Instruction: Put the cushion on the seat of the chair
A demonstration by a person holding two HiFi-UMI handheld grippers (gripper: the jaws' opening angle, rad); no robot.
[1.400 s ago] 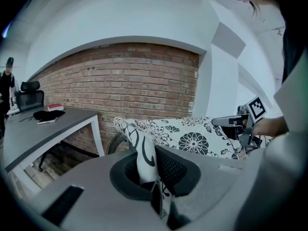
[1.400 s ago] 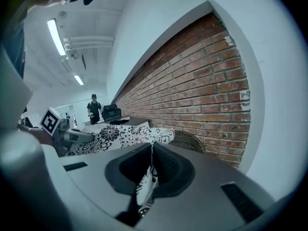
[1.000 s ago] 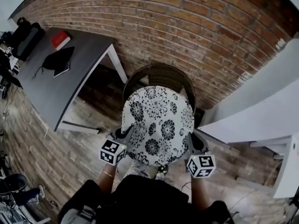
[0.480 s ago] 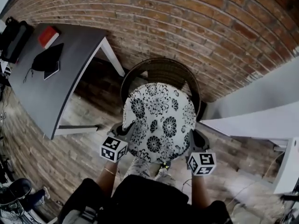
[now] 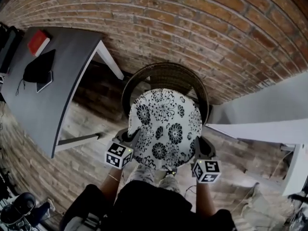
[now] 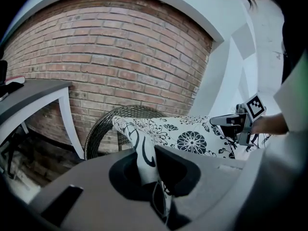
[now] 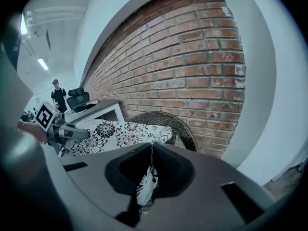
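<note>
A round white cushion [image 5: 165,125] with black flower print hangs flat between my two grippers, over a dark wicker chair [image 5: 166,76] that stands against the brick wall. My left gripper [image 5: 130,137] is shut on the cushion's near left edge; the fabric [image 6: 144,155] shows pinched between its jaws. At the near right edge my right gripper [image 5: 198,146] is shut on the cushion [image 7: 147,177] too. The cushion hides the chair's seat; only the curved backrest [image 6: 127,114] shows. From the right gripper view the backrest [image 7: 168,121] rises behind the cushion.
A grey table [image 5: 45,88] with white legs stands at the left, carrying a red book [image 5: 37,42] and a black pouch [image 5: 38,66]. White furniture [image 5: 269,129] juts in at the right. The brick wall [image 5: 192,28] runs behind the chair. My legs stand just under the cushion.
Both grippers have carried the cushion down and a little towards the chair; more of the backrest now shows above the cushion's far edge. The grips have not changed.
</note>
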